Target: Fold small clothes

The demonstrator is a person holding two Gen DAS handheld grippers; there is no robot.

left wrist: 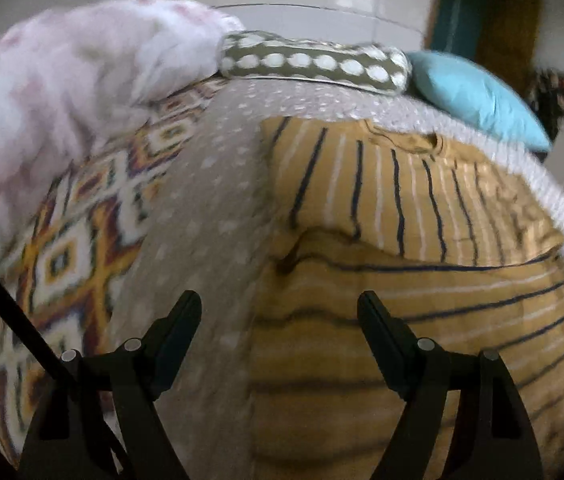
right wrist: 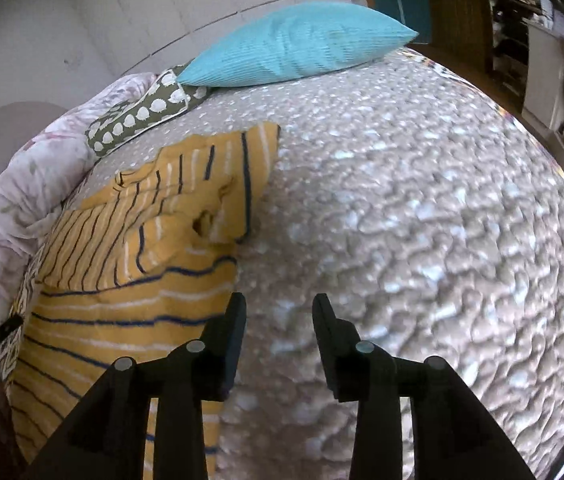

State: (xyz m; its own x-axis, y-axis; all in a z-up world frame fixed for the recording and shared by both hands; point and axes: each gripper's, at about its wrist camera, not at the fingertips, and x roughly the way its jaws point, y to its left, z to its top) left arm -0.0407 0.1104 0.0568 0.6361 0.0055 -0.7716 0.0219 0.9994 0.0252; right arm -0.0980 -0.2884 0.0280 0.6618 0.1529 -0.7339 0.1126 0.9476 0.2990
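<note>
Black plastic fingers of the left gripper (left wrist: 280, 304) are held wide apart, empty, above the near left edge of a mustard knitted garment with navy and white stripes (left wrist: 421, 280). Only that view shows a diamond-patterned blanket (left wrist: 66, 256). The right gripper (right wrist: 279, 306) is parted narrowly, empty, over the dotted grey bedspread (right wrist: 421, 220); the garment lies at its left, partly folded. A turquoise ribbed pillow (right wrist: 297, 44) lies at the bed's far edge.

- The left wrist view looks steeply down, close over the striped yellow garment (left wrist: 401, 240).
- The right wrist view looks down beside it; both share the turquoise pillow (right wrist: 297, 44).
</note>
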